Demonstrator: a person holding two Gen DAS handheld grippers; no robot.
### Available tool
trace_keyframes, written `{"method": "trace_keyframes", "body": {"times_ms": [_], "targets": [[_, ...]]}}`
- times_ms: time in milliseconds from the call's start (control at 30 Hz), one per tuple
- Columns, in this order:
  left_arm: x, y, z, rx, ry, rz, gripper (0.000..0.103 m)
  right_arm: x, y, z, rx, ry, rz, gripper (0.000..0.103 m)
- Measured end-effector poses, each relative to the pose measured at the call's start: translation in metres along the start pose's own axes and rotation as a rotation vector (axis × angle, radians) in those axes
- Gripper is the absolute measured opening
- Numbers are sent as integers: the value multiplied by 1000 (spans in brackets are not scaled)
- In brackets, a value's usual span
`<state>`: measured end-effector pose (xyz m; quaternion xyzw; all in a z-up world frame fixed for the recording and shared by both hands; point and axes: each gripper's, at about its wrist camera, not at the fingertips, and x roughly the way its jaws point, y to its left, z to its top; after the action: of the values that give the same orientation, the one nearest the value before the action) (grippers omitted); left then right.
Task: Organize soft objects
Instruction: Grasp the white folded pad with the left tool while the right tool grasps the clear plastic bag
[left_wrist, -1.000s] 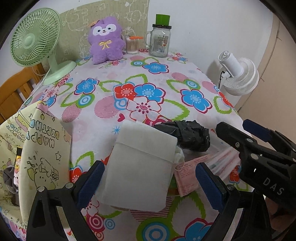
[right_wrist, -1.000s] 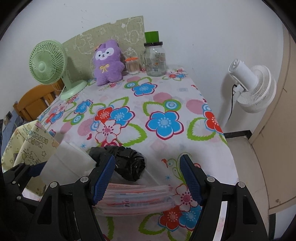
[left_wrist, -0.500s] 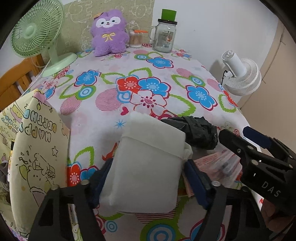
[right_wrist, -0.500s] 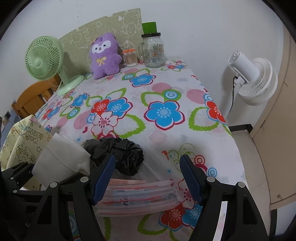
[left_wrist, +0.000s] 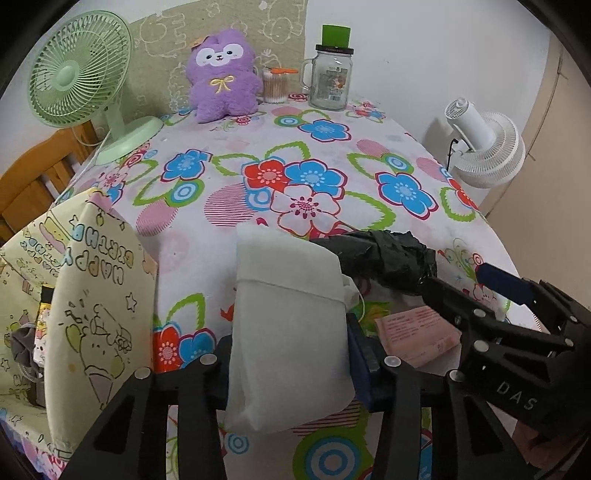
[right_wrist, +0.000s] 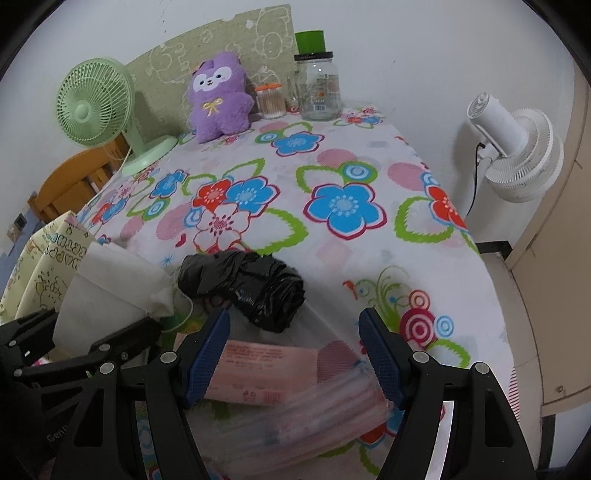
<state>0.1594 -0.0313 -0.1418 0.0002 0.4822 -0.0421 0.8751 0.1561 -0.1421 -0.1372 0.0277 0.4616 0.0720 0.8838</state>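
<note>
Left tongs (left_wrist: 291, 354) are closing on the white pouch (left_wrist: 288, 328), which sits between the 2 fingers with the blue pads against its sides; the pouch lies at the near edge of the desk (left_wrist: 258, 155), its folded top toward the far side. Right tongs (right_wrist: 295, 354) stand spread over a clear bag of pink packets (right_wrist: 280, 384), the pads (right_wrist: 207, 354) apart from it on both sides and pinching nothing. Just beyond the right tongs a crumpled black bag (right_wrist: 251, 288) lies on the flowered cloth, touching the pouch's right corner in the left view. A yellow birthday bag (left_wrist: 96, 306) hangs at the desk's left edge, open, with small items inside. At the far end stand a purple plush (left_wrist: 221, 88), a jar of cotton swabs (left_wrist: 275, 86), a glass mug with a green lid (left_wrist: 330, 74) and a green fan (left_wrist: 81, 74). A white fan (left_wrist: 484, 147) stands off the desk to the right.
</note>
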Motion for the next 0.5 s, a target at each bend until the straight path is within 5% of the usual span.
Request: {"method": "trace_keyframes", "body": {"times_ms": [500], "targets": [[-5,5,-8,-3,-2,9,45,10,12,-7,-77,119,16,79]]}}
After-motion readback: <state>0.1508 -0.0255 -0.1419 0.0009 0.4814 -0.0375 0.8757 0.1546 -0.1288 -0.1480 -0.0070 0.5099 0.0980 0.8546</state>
